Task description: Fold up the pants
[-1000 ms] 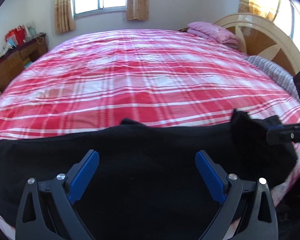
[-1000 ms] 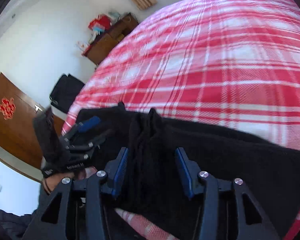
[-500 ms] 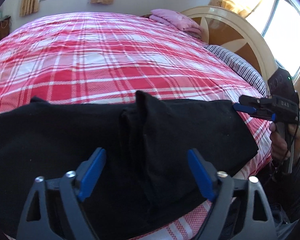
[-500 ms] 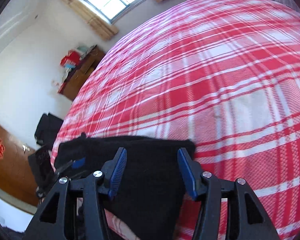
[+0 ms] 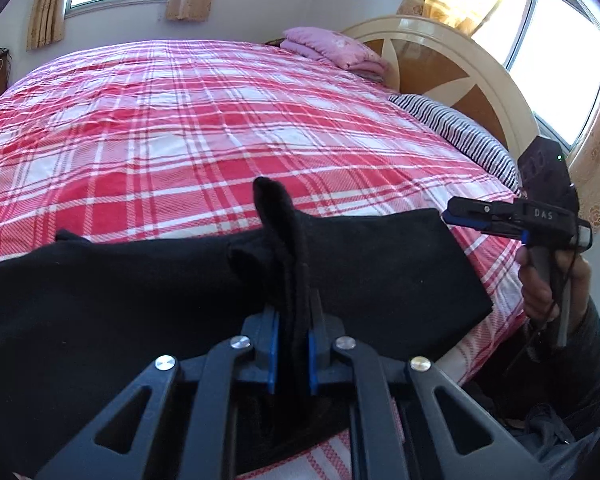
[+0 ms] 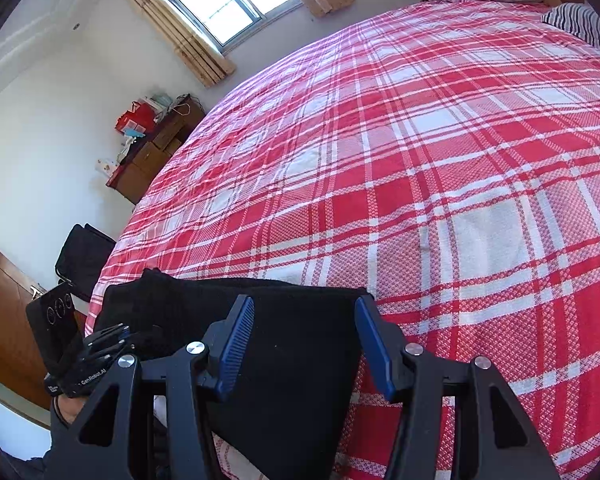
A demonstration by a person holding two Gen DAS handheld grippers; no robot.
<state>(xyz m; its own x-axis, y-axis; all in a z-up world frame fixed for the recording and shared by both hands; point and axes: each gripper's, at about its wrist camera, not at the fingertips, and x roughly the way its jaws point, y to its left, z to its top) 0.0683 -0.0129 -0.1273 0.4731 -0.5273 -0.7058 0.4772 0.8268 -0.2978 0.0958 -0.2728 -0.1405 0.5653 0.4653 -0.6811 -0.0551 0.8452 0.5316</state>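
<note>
Left gripper (image 5: 291, 354) angles down, clamped on a raised ridge of the pants (image 5: 140, 300). Right gripper (image 6: 306, 346) tilts over their end, fingers apart, gripping nothing.

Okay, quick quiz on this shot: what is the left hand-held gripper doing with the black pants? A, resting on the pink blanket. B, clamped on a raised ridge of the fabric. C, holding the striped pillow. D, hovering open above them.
B: the left hand-held gripper has its blue pads closed on a bunched ridge of the black pants.
</note>
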